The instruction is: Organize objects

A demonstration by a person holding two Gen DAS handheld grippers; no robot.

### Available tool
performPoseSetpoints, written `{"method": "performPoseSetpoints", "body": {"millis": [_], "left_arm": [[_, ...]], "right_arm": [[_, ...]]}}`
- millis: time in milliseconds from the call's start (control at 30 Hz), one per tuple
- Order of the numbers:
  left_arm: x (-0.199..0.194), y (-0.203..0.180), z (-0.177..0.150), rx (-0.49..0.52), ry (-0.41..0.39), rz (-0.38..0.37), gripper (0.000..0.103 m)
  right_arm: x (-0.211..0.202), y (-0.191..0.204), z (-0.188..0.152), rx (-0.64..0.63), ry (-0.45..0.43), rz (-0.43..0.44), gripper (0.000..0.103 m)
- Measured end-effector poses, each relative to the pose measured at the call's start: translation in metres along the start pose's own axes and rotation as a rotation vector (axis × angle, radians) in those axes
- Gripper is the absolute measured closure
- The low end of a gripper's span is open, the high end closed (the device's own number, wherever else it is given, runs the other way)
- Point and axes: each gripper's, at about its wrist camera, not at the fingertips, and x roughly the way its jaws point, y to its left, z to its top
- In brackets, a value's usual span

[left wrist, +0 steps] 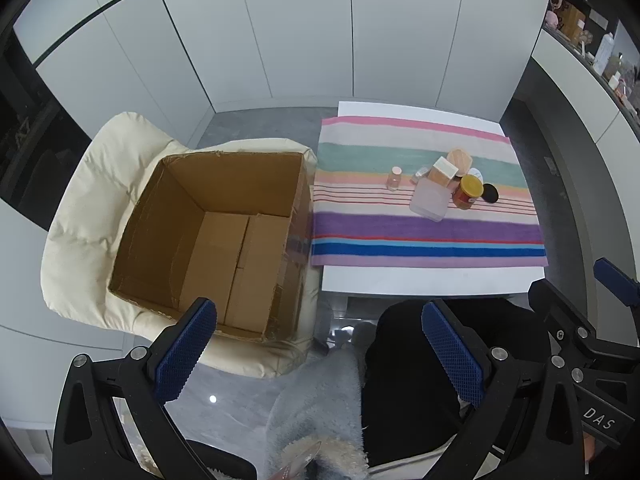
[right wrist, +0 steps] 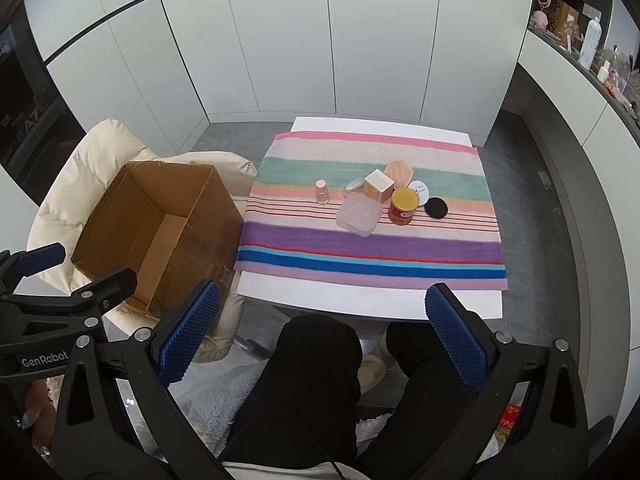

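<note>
Left gripper point(left wrist: 320, 344) and right gripper point(right wrist: 324, 332) both wide open and holding nothing, above the person's knees, small items clustered on striped towel point(right wrist: 360, 248) on white table point(right wrist: 360, 300), yellow-lidded jar point(right wrist: 403, 206), square translucent container point(right wrist: 357, 214), small pink bottle point(right wrist: 321, 192), black round lid point(right wrist: 436, 207), empty cardboard box point(left wrist: 208, 236) on cream chair point(left wrist: 80, 232) beside the table

Both views overlook table point(right wrist: 360, 300), steeply.

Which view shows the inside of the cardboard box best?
The left wrist view: the cardboard box sits near centre, its bare floor flaps and all four inner walls visible. In the right wrist view the box lies off to the side, its floor partly hidden by its near wall.
</note>
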Motion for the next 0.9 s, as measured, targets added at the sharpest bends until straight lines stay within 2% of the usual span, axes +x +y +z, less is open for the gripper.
{"method": "performPoseSetpoints", "body": {"millis": [900], "left_arm": [[0.0000, -0.0041, -0.0014, 0.008, 0.002, -0.005, 0.000]], "right_arm": [[-0.0005, -0.0029, 0.0018, -0.001, 0.012, 0.000, 0.000]]}}
